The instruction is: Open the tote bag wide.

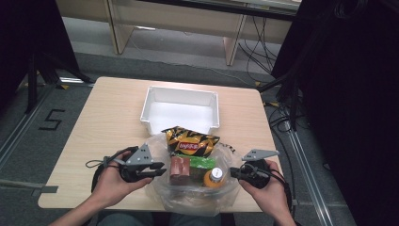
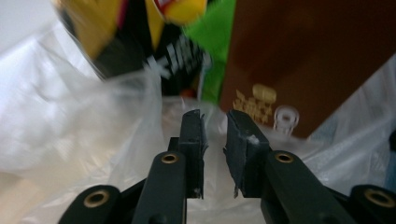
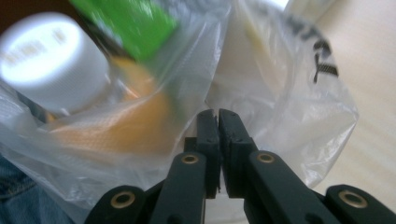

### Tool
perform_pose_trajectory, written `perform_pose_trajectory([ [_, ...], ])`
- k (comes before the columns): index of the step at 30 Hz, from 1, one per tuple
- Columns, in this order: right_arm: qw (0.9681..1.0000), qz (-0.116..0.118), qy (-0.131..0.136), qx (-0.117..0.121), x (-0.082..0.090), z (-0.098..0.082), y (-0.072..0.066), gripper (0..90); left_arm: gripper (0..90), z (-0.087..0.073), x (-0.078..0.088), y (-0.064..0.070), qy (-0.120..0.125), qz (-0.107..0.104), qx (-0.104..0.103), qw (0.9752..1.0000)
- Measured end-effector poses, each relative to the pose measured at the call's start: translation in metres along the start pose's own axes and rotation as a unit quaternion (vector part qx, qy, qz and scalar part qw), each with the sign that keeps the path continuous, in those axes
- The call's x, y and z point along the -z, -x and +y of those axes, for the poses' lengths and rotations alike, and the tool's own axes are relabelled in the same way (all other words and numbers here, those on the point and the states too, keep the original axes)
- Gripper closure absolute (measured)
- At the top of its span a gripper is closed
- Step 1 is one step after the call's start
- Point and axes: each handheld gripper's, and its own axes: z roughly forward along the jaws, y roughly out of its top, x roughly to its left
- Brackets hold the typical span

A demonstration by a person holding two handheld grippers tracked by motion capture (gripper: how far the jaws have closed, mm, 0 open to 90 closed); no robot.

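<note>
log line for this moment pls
left gripper: open, at bag edge | right gripper: shut on bag | bag: chips, box, bottle

Clear plastic bag (image 1: pixel 188 197) with black lettering; black-and-yellow chip packet (image 1: pixel 190 140); brown box (image 1: pixel 179 170); green packet (image 1: pixel 203 162); orange bottle (image 1: pixel 214 179), white cap; white bin (image 1: pixel 181 110).
</note>
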Motion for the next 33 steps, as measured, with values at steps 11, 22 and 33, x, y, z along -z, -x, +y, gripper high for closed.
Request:
perform_pose_trajectory([
  [11,0.9944,0.019,-0.098,-0.035,-0.034,-0.017,0.014,88.3,77.6,-0.026,-0.029,-0.007,-0.083,-0.008,0.001,0.9965],
  [22,0.9938,0.011,-0.107,-0.027,-0.043,-0.021,0.021,89.1,78.1,-0.04,-0.038,-0.019,-0.121,-0.006,0.009,0.9926],
  [33,0.9938,0.005,-0.106,-0.033,-0.042,-0.022,0.025,88.5,78.3,-0.046,-0.038,-0.03,-0.133,-0.005,0.005,0.9911],
])
